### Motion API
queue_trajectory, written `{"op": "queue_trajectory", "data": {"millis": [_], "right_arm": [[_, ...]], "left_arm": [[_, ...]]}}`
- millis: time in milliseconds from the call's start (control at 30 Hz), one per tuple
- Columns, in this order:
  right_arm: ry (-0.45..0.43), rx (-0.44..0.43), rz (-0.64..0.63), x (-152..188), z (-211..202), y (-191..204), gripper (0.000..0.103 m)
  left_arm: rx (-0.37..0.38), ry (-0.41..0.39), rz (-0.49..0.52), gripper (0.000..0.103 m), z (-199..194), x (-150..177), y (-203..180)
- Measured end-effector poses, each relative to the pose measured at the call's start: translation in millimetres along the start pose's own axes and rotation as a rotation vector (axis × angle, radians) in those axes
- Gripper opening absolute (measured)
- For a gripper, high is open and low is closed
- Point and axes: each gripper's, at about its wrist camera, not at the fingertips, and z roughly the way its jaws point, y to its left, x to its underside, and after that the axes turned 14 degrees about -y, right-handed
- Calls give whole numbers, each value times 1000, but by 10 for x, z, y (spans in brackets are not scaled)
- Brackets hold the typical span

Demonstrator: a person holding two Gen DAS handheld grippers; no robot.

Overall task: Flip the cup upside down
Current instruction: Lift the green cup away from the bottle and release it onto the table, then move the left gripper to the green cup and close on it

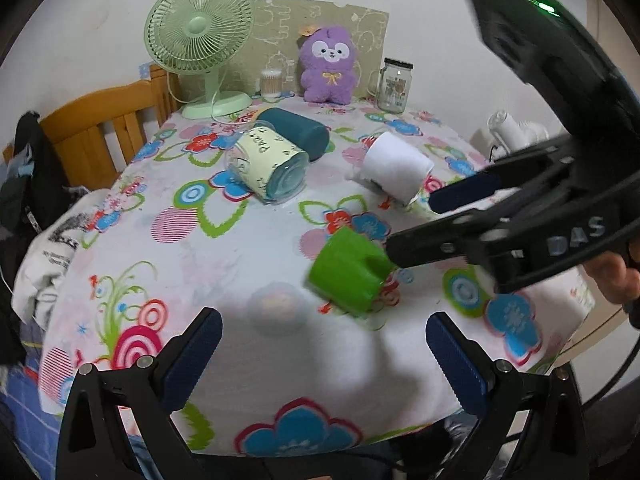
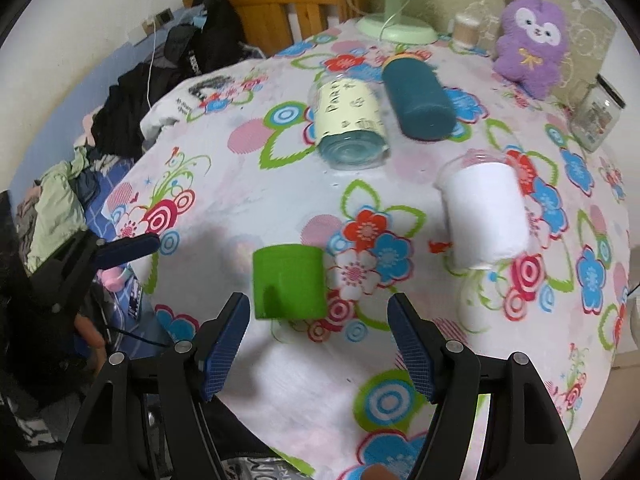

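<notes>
White wall running behind round table, flowered cloth covering it. Wooden chair back standing at table's far left edge, dark clothes hanging over it. Patterned beige board leaning against wall. Soft, even indoor light falling across tabletop.

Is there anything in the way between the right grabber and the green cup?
No, nothing visible. The green cup sits just ahead of the open right gripper, with only bare tablecloth between them. The white cup stands off to the side.
</notes>
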Motion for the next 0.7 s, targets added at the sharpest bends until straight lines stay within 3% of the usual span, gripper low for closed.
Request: {"op": "queue_trajectory", "data": {"millis": [367,700], "right_arm": [[-122,3,123,368,-592,-623,74],[-152,0,240,787,-743,-1082,74]], "left_arm": [[-62,-6,-166,103,273,-157,-150],[-219,23,-211,103,618,-165,-274]]}}
